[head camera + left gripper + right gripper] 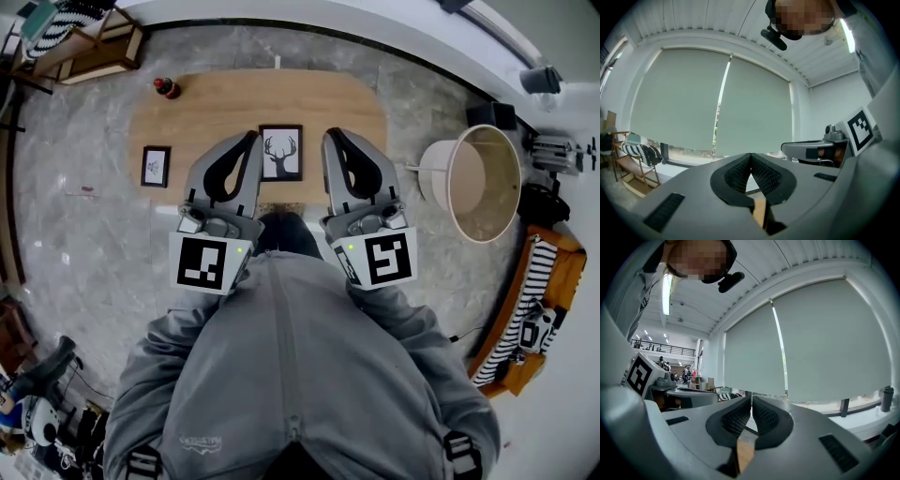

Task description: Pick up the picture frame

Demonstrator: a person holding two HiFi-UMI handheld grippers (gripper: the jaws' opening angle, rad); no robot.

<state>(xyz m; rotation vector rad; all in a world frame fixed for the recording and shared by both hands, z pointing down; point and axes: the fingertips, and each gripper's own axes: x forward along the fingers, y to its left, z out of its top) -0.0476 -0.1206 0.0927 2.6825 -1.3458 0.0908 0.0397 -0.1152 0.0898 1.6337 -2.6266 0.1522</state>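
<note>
Approach step, seemingly: left tool (247, 142) and right tool (334, 139), both clenched and empty, flank the deer picture frame (281, 152) on the counter (216, 103), between their tips. Next, one must open over its edge.

- The head view sits above the person (291, 375) and looks steeply down on the wooden table (216, 103) and floor (75, 244). The left gripper (250, 139) is at picture left and the right gripper (333, 134) at picture right.
- The left gripper view rides close behind its own jaws and looks about level at pale roller blinds (717, 103). The right gripper shows at its right edge.
- The right gripper view mirrors it, facing the same blinds, with the left gripper at its left edge.
</note>
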